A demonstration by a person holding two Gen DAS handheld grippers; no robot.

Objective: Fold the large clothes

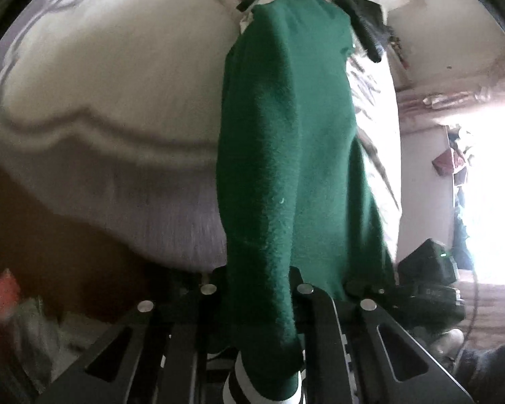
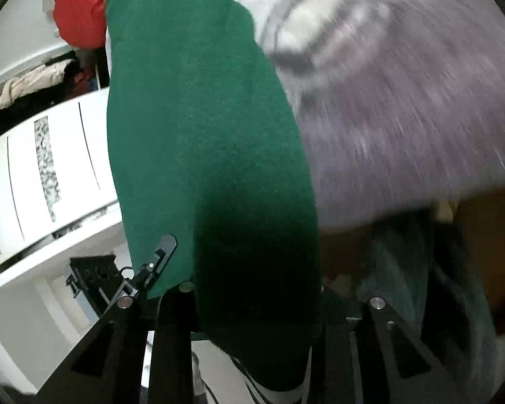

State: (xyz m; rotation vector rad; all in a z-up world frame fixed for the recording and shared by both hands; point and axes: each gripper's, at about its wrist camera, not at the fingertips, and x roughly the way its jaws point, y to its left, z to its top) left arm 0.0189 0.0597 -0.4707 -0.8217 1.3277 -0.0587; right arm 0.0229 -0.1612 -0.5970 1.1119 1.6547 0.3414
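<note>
Sweater (image 1: 286,155), green, hangs stretched between my two claws above the bed (image 1: 101,94). My left gripper (image 1: 259,289) pinches one end of it, and my right gripper (image 2: 252,289) is clamped on the other. Beside the sweater, away from the bed, stands a white wardrobe (image 2: 50,168) with a red garment (image 2: 79,6) on top.

Dark green garment (image 1: 286,155), black-and-white striped cuff (image 1: 239,383), red bundle (image 2: 79,6)

Sweater (image 1: 286,155): matt green fleecy cloth (fine nap). Bedding (image 1: 118,77): soft quilted fabric. Gripper frames: black matt, shiny metal studs (image 1: 147,305).
</note>
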